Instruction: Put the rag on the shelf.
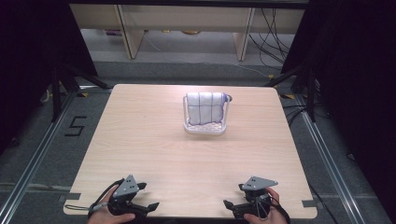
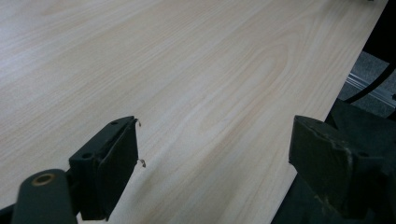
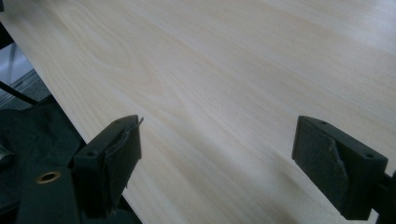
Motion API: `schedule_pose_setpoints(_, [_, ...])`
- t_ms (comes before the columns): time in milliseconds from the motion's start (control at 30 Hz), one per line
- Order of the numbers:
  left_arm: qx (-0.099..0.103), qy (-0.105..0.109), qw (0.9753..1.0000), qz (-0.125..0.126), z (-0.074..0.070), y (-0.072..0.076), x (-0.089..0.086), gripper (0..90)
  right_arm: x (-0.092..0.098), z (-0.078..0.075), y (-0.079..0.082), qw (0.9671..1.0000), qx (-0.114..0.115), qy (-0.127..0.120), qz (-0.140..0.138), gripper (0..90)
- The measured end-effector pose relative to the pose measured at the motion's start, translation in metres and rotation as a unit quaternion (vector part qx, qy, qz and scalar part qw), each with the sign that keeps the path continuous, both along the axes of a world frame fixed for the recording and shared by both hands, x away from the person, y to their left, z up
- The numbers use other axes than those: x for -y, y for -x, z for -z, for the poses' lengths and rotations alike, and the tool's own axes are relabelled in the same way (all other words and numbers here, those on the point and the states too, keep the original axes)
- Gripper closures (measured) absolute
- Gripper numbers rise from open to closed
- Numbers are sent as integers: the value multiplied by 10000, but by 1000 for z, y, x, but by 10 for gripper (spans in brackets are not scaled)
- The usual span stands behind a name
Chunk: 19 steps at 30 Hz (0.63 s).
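A white cloth with thin purple lines [image 1: 203, 108] hangs over the rail of a small white rack [image 1: 205, 128] on the far middle of the light wooden table [image 1: 154, 154]. Both grippers rest at the table's near edge, far from the rack. My left gripper [image 1: 148, 207] is at the near left, held by a hand; its jaws stand wide apart over bare wood [image 2: 215, 149]. At the near right my right gripper [image 1: 229, 205] is likewise open, nothing between its jaws [image 3: 217, 158].
Dark floor with metal rails surrounds the table. A "5" marked in tape [image 1: 75, 126] lies on the floor at left. Wooden furniture legs [image 1: 132, 37] and cables [image 1: 275, 32] stand beyond the far edge. Black stands [image 1: 63, 79] flank both far corners.
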<state>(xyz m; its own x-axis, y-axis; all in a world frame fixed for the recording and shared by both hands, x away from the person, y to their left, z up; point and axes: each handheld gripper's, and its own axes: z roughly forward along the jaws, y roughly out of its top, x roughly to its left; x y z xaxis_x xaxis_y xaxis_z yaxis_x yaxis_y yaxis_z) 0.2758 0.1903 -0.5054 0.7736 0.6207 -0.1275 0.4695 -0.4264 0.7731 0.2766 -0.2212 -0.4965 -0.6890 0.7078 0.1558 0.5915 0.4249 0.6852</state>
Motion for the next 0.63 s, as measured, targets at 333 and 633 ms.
schedule_pose_setpoints(333, [-16,-73,10000,-15,1,-1,-1,152,-3,1,2,9999,-113,64,8,167])
schedule_pose_setpoints(633, [-5,-127,9999,21,1,-2,-2,153,-5,3,1,10000,-42,39,49,167])
